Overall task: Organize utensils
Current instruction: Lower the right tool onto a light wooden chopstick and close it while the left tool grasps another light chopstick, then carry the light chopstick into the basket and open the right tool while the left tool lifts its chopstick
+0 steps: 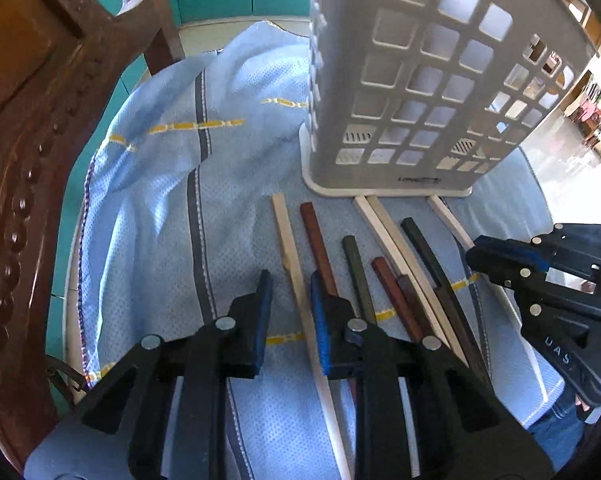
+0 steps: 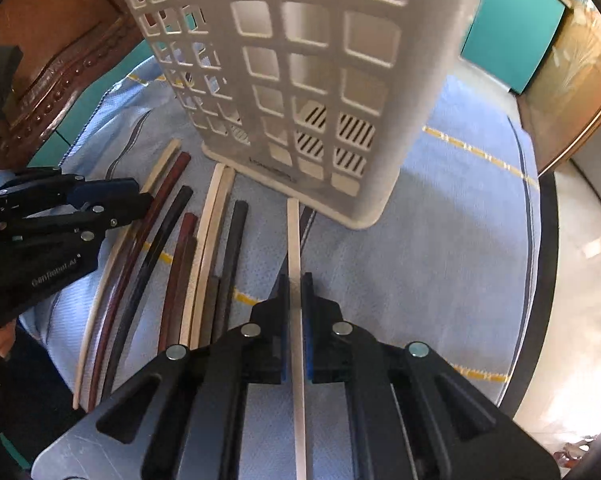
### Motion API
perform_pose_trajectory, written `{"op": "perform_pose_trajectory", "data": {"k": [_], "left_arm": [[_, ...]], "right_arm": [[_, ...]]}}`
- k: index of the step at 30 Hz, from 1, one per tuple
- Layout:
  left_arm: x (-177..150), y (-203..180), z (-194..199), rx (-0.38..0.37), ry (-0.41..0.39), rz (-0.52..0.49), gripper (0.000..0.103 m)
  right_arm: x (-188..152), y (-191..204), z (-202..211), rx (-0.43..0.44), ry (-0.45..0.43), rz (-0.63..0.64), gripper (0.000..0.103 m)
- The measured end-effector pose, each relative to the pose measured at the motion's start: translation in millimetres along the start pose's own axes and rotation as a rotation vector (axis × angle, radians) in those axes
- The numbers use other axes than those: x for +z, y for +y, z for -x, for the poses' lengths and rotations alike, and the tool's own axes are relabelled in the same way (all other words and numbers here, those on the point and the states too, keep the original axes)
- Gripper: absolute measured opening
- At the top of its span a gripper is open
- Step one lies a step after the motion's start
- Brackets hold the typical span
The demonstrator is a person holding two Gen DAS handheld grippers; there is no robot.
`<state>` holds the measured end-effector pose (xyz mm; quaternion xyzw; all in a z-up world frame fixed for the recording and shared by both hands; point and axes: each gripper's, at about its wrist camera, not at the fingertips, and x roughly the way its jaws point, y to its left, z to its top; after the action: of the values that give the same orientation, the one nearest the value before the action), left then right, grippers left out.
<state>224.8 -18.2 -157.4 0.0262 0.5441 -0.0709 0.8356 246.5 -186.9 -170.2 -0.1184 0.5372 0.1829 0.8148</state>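
White lettering "Gen Robot.AI" printed along the black body of the left gripper [image 2: 136,202], seen from the right wrist view. White letters "DAS" legible on the black body of the right gripper [image 1: 474,254], seen from the left wrist view, any further letters out of sight. Dark brand wording stamped low on the front wall of the white plastic utensil basket [image 1: 420,179], just above its base, too blurred to read in either view [image 2: 274,174]. No other text, numbers or signs legible.
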Motion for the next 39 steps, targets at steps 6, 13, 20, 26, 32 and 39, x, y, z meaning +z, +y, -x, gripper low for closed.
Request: {"op": "perform_pose_trajectory", "data": {"k": [6, 13, 20, 26, 32, 39], "left_arm": [[13, -3, -1, -0.005, -0.001, 0.063, 0.009], [-2, -10, 62, 0.000, -0.177, 0.044, 0.007], [-10, -14, 178, -0.110, -0.460, 0.011, 0.007], [13, -6, 261, -0.146, -0.669, 0.008, 0.004], [57, -4, 319, -0.162, -0.798, 0.038, 0.004], [61, -7, 265, -0.157, -0.654, 0.053, 0.004]], "right_arm": [[-6, 11, -2, 0.061, -0.028, -0.012, 0.006], [-32, -9, 88, 0.157, -0.235, -0.018, 0.006], [-54, -37, 199, 0.222, -0.490, -0.036, 0.006], [-20, -59, 276, 0.319, -0.695, -0.083, 0.006], [11, -103, 319, 0.304, -0.874, -0.234, 0.006], [12, -112, 287, 0.237, -0.839, -0.282, 0.006]]}}
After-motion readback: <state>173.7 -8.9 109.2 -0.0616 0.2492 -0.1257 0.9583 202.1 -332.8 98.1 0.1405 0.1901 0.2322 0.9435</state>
